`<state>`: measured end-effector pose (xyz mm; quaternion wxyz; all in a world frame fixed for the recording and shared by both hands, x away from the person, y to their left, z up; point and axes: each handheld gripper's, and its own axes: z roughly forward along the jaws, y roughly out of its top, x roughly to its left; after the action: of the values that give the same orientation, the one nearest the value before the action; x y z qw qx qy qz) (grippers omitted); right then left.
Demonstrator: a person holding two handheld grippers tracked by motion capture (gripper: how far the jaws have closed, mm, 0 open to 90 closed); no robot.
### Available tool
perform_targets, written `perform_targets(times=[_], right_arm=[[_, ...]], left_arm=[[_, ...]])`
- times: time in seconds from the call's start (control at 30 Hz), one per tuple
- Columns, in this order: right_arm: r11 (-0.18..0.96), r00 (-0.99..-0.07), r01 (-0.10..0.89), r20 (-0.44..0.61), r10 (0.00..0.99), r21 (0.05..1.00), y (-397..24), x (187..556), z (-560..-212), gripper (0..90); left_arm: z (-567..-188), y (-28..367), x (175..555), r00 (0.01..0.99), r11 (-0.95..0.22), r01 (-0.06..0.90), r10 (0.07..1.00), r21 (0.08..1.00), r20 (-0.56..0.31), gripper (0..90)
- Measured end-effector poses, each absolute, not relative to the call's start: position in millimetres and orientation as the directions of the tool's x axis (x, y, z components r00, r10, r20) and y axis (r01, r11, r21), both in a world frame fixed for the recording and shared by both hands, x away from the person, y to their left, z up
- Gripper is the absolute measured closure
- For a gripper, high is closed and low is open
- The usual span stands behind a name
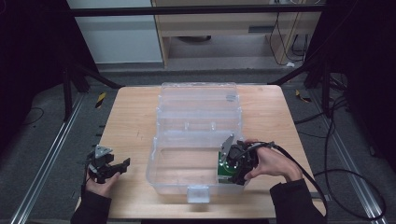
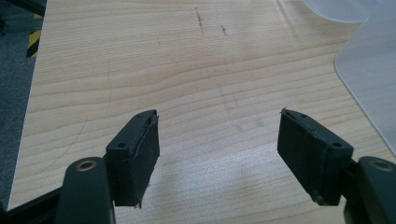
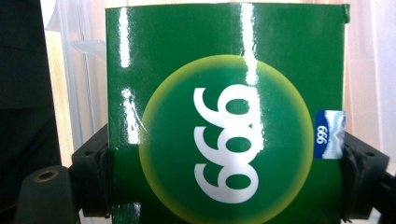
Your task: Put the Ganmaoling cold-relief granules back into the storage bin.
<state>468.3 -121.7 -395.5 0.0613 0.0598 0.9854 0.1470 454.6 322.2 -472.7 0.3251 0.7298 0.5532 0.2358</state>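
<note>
A glossy green box (image 3: pixel 229 116) with a yellow circle and white digits on its face sits between the jaws of my right gripper (image 3: pixel 226 177), whose pads press on its two side edges. From above, the green box (image 1: pixel 225 171) is low in the right end of a clear plastic case (image 1: pixel 154 163), with the right gripper (image 1: pixel 233 171) reaching down into it. My left gripper (image 1: pixel 119 168) rests near the table's front left edge, left of the case. Its jaws (image 2: pixel 219 154) stand wide apart over bare wood with nothing between them.
The case's clear lid (image 1: pixel 198 100) lies folded back toward the far edge, and a white latch (image 1: pixel 197 192) hangs at its front. A corner of the clear case (image 2: pixel 369 70) lies ahead and to the right of the left gripper. The wooden table (image 1: pixel 130 121) is bare on both sides.
</note>
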Motion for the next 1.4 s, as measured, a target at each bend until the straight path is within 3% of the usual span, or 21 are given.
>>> perform_targets(times=[0.67, 0.9, 1.13, 1.4], right_arm=[[0.961, -0.987, 0.104, -0.093, 0.131, 0.255, -119, 471, -406, 13.5], [0.944, -0.984, 0.115, -0.094, 0.151, 0.308, -126, 469, -395, 14.6], [0.904, -0.966, 0.168, -0.115, 0.230, 0.394, -139, 464, -375, 11.4], [0.792, -0.901, 0.249, -0.167, 0.401, 0.558, -175, 460, -352, 6.4]], left_arm=[[-473, 322, 454, 0.277, -0.176, 0.654, 0.961, 0.736, -0.016, 28.8], [-473, 322, 454, 0.278, -0.177, 0.654, 0.960, 0.735, -0.016, 28.8], [-472, 322, 454, 0.275, -0.175, 0.655, 0.961, 0.735, -0.016, 28.8], [-472, 323, 454, 0.273, -0.173, 0.654, 0.962, 0.736, -0.016, 28.8]])
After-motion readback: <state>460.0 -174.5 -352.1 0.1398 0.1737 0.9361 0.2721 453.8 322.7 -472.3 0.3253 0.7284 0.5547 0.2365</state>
